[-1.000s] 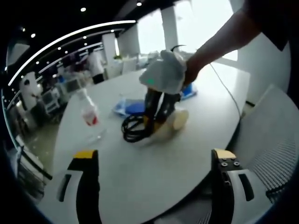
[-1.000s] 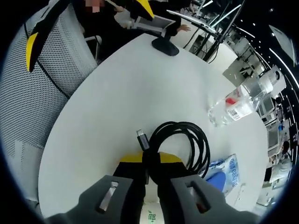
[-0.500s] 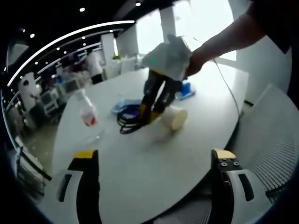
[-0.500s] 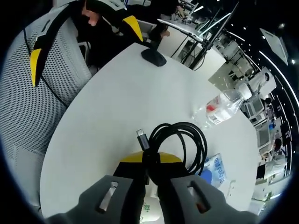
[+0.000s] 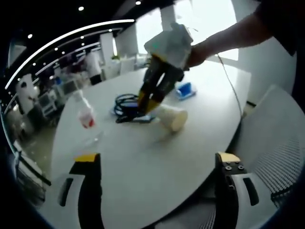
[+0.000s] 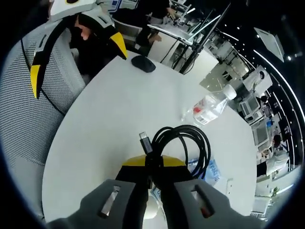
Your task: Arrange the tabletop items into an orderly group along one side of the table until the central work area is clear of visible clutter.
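- Bright office space with ceiling spotlights and distant desks is surrounding a round white counter (image 5: 143, 157), which is also showing in the right gripper view (image 6: 109, 119)
- Right claw (image 6: 153, 167) is gripping a coiled black cable (image 6: 183, 148) between its yellow-tipped jaws, which are pressed together on the coil, with the cable's plug end sticking out past the tips
- From the left gripper view, that right claw (image 5: 148, 98) is hanging tilted above the counter, held by a person's hand (image 5: 195, 52), with the coiled black cable (image 5: 125, 106) dangling from its tips over the far part of the counter
- Left claw (image 5: 155, 164) is standing wide, its two yellow-tipped jaws well apart with nothing between them
- Clear plastic water bottle with a red label (image 5: 86, 117) is lying on its side on the counter, and in the right gripper view it (image 6: 207, 106) is lying beyond the cable
- White paper cup (image 5: 172, 118) is lying tipped on its side just beside the right claw
- Small blue object (image 5: 183, 89) is sitting farther back on the counter
- Blue-and-white flat packet (image 6: 207, 171) is lying on the counter just under the cable loop
- Grey mesh office chair (image 5: 276, 143) is standing beside the counter edge
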Demonstrator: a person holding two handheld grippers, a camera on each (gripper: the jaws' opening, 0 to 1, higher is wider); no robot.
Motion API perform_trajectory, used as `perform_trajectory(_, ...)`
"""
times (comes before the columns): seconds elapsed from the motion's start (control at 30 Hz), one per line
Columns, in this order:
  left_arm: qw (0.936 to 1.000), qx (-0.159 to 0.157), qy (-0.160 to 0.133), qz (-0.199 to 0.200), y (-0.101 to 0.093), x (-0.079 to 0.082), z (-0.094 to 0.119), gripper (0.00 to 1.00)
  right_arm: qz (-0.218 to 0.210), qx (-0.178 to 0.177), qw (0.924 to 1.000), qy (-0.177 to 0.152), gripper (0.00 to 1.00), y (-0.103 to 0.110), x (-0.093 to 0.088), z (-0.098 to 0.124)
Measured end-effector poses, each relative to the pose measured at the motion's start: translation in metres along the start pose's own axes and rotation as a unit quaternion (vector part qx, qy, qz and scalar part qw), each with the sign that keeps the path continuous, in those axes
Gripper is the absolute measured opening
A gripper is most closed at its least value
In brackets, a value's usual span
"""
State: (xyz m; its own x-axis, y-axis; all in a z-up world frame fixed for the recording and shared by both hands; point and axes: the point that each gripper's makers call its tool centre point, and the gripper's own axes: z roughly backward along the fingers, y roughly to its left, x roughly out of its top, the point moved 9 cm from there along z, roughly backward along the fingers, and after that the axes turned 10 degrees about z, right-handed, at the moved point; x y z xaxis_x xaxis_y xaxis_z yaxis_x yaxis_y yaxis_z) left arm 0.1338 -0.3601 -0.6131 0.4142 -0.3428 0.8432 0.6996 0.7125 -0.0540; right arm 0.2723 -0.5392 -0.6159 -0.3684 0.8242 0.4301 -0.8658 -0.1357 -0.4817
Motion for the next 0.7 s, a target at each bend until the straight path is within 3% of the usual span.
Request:
perform_trajectory(0.37,1.0,-0.003,0.0,0.001,0.001,0.0,0.0,0.96,-0.026,-0.039,0.9989,0.0,0.06,-0.001,0.0,0.02)
perform_trajectory(0.7,1.0,-0.004,0.003,0.0,0.0,0.0,0.0,0.96,-0.053,-0.074,0.9957,0.017,0.06,0.004,-0.016,0.039)
